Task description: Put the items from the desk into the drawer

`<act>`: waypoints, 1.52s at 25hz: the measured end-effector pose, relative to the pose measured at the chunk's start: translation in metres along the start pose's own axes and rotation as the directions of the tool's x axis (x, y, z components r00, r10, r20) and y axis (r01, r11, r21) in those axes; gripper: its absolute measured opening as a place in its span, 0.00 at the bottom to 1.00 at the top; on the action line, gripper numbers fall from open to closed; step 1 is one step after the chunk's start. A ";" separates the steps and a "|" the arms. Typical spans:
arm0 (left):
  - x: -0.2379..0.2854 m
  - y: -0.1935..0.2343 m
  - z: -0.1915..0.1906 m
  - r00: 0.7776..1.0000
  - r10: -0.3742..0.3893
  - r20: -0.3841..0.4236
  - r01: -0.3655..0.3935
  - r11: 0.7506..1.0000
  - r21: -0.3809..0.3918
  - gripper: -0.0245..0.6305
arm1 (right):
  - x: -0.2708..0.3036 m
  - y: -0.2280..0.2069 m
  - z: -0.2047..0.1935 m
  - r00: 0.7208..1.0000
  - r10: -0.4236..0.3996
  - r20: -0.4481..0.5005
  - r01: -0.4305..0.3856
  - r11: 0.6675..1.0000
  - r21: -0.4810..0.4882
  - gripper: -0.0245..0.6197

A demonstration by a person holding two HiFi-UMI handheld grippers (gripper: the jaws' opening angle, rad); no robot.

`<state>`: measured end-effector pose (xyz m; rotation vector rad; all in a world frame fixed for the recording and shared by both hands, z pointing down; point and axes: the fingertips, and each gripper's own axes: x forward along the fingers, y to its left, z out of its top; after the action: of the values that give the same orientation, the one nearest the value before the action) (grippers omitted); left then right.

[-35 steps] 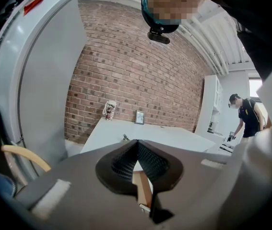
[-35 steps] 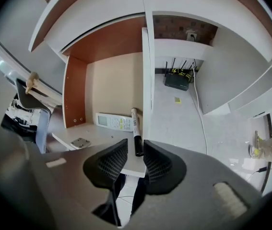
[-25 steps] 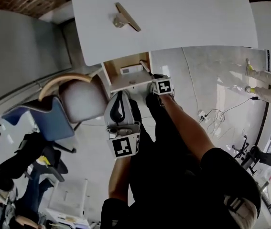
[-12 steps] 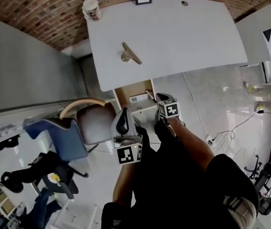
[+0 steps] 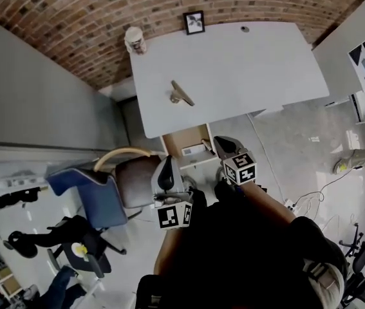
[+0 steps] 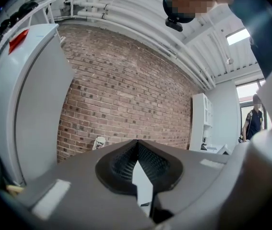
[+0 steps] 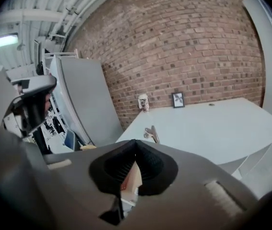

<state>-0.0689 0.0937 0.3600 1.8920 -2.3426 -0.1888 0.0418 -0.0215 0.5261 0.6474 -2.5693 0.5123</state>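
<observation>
The white desk [image 5: 259, 69] carries a tan, angled object [image 5: 181, 94], a pale cup [image 5: 134, 40], a small picture frame [image 5: 194, 22] and a tiny dark item [image 5: 244, 28]. Under its front edge the wooden drawer [image 5: 171, 141] stands open with a white box [image 5: 193, 150] inside. My right gripper [image 5: 221, 141] hovers just right of the drawer, shut and holding nothing. My left gripper [image 5: 167, 162] is lower, beside the drawer front, also shut and holding nothing. In the right gripper view the desk [image 7: 212, 123], tan object [image 7: 151, 133], cup [image 7: 143, 102] and frame [image 7: 177, 99] lie beyond the gripper [image 7: 135, 142].
A grey-seated chair [image 5: 134, 180] with a wooden back and a blue chair [image 5: 82, 192] stand left of the drawer. A grey partition [image 5: 34, 95] and a brick wall [image 5: 73, 18] bound the left and far side. Cables [image 5: 298, 201] lie on the floor at right.
The right gripper has drawn back from the drawer toward me. The head view has pulled back, so the whole desk and brick wall now show. The left gripper stays shut.
</observation>
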 end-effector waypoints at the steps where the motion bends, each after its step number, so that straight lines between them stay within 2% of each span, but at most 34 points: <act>1: -0.002 0.000 0.005 1.000 0.001 0.008 -0.001 1.000 0.002 0.06 | -0.009 0.008 0.012 1.000 0.013 0.028 -0.012 1.000 -0.022 0.04; 5: -0.006 -0.005 0.018 0.999 -0.003 0.033 0.003 1.000 0.010 0.06 | -0.050 0.035 0.052 0.988 0.048 0.145 -0.034 0.995 -0.097 0.04; 9: -0.011 -0.007 0.015 1.000 0.001 0.026 -0.001 1.000 0.007 0.06 | -0.072 0.056 0.068 0.977 0.083 0.195 -0.054 0.988 -0.146 0.04; 18: -0.010 -0.011 0.010 1.000 -0.004 0.011 0.004 1.000 0.008 0.06 | -0.074 0.061 0.072 0.972 0.104 0.212 -0.069 0.984 -0.166 0.05; 19: -0.011 -0.012 0.010 1.000 -0.003 0.011 0.003 1.000 0.009 0.06 | -0.074 0.060 0.073 0.972 0.099 0.213 -0.063 0.984 -0.168 0.10; 20: -0.011 -0.013 0.010 1.000 -0.002 0.012 0.002 1.000 0.012 0.06 | -0.073 0.058 0.072 0.973 0.093 0.211 -0.058 0.984 -0.169 0.26; 21: -0.011 -0.014 0.010 1.000 -0.001 0.012 0.001 1.000 0.015 0.06 | -0.073 0.056 0.072 0.974 0.088 0.208 -0.053 0.984 -0.169 0.31; 29: -0.008 -0.032 0.010 1.000 0.021 0.019 -0.021 0.999 0.025 0.06 | -0.071 0.032 0.073 0.976 0.094 0.195 -0.057 0.980 -0.189 0.31; 38: -0.007 -0.071 0.014 0.997 0.081 0.015 -0.081 0.997 0.010 0.06 | -0.067 0.008 0.067 0.975 0.171 0.145 -0.139 0.968 -0.207 0.31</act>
<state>-0.0014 0.0861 0.3341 1.8022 -2.4285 -0.1830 0.0693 -0.0215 0.4347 0.4359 -2.7940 0.2584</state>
